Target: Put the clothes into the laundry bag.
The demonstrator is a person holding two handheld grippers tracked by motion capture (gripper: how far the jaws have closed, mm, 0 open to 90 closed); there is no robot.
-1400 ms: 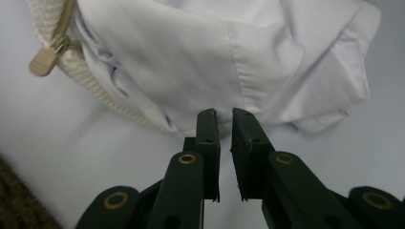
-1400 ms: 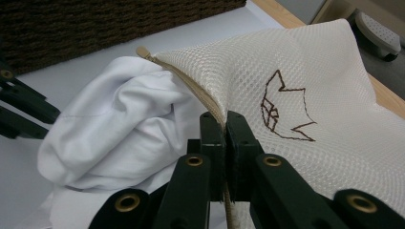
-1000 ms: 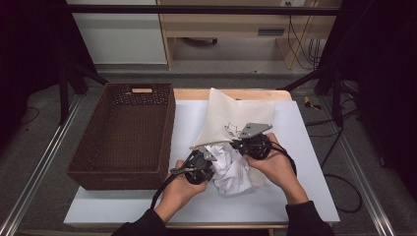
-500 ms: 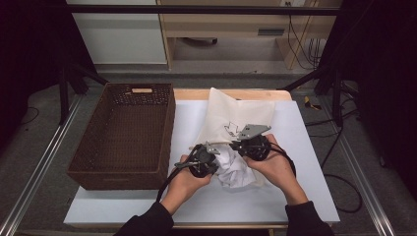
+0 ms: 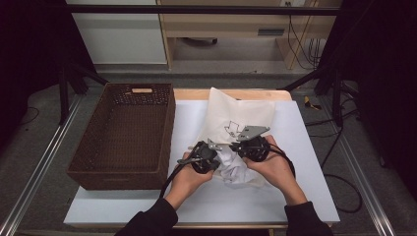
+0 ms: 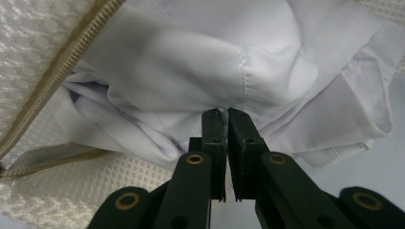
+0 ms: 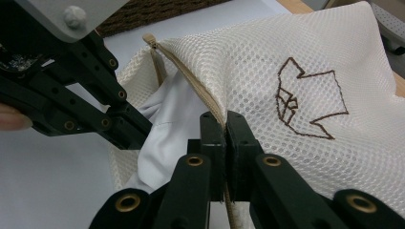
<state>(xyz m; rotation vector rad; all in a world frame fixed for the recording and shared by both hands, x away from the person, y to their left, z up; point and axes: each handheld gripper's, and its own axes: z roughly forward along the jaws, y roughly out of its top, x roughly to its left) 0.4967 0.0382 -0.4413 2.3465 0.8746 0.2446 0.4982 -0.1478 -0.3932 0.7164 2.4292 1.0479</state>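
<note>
Leftward since the earlier frame, my left hand-held gripper (image 6: 223,114) has just been closing — now pinching the shirt (image 6: 191,71). My right hand-held gripper (image 7: 223,119) pinches the mesh bag (image 7: 296,62) at its zipper edge — both on the table (image 5: 305,196).

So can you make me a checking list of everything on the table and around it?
Surface: white table top, bare at the front; a wooden strip at the far edge.
Job's things: mesh bag with a brown stitched design, its zip open; white cloth half out of the bag's mouth.
Clutter: brown wicker basket at the left, nothing seen inside.
Grippers: left gripper has just been closing and pinches the cloth; right gripper is shut on the bag's zip edge.
Cables: a black cable trails from the left gripper; more lie on the floor at the right.
Surroundings: grey floor, wooden furniture behind, dark stands at both sides.
</note>
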